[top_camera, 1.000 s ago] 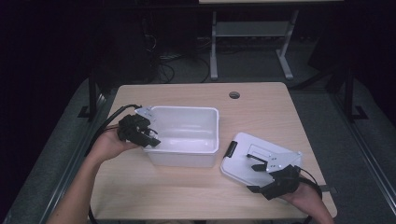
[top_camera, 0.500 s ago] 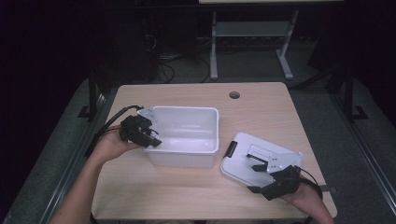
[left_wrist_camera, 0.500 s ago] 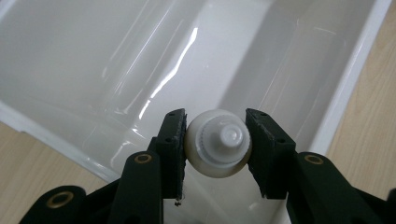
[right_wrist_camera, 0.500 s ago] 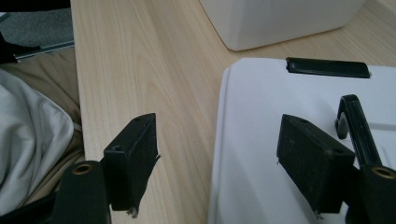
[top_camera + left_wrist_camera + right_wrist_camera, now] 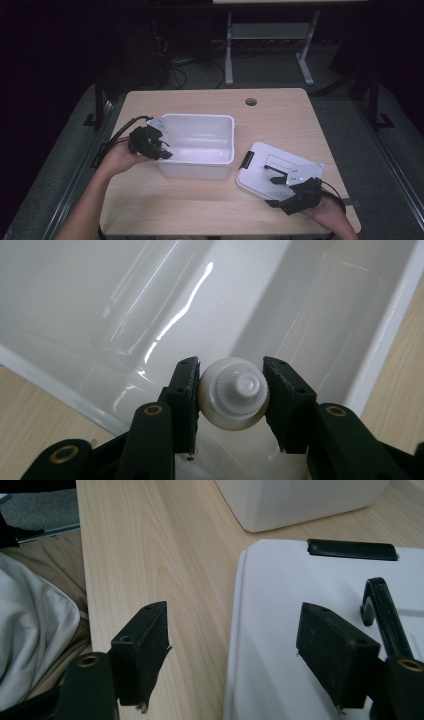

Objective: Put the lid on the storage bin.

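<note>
Item: white tube, cap end facing us, long axis running away from the left claw, which is clamped on it over the white bin. We see nothing else in the bin. The right claw stands apart, astride the lid's near edge, farther from the bin.

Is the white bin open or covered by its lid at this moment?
Open. The bin stands with its inside showing, and its lid lies flat on the table to its right, apart from it.
</note>
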